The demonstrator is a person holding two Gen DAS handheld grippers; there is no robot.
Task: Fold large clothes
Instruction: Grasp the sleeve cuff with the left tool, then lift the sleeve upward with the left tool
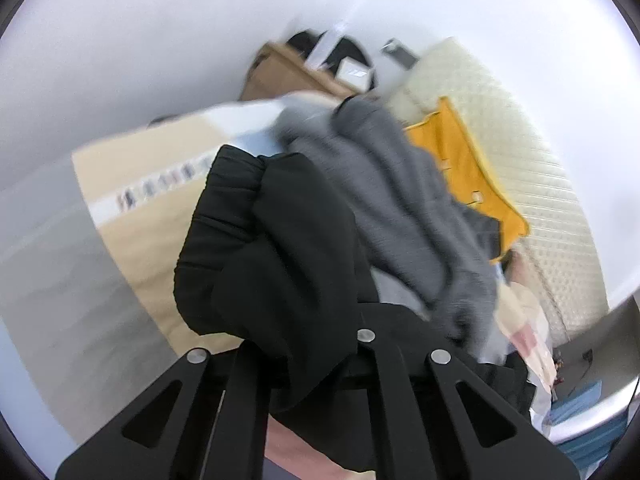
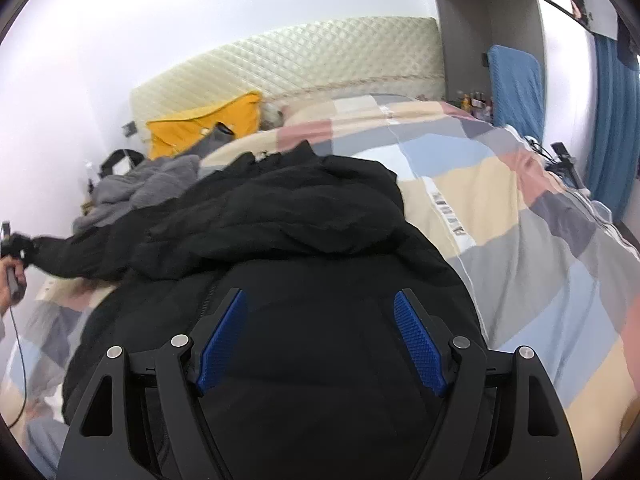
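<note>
Black padded jacket (image 2: 304, 216) lies spread across the bed, on a patchwork duvet (image 2: 500, 208) of blue, grey, cream and pink blocks, with its zipper running down the front panel nearest the right wrist camera. The right gripper (image 2: 320, 340) hovers just above that front panel with its blue-padded fingers (image 2: 222, 336) spread wide apart and nothing between them. One sleeve stretches out to the left edge of that view, where the left gripper (image 2: 14, 248) holds its end. In the left wrist view the left gripper (image 1: 304, 360) is clamped on the elastic-cuffed sleeve (image 1: 256, 240), the black fabric bunched between the fingers and hiding their tips. A grey sweater (image 1: 400, 208) lies crumpled beside the jacket, and a yellow garment (image 1: 464, 160) rests beyond it against the quilted cream headboard (image 2: 320, 60). A blue towel (image 2: 516, 84) hangs near blue curtains (image 2: 608, 120) on the far right.
</note>
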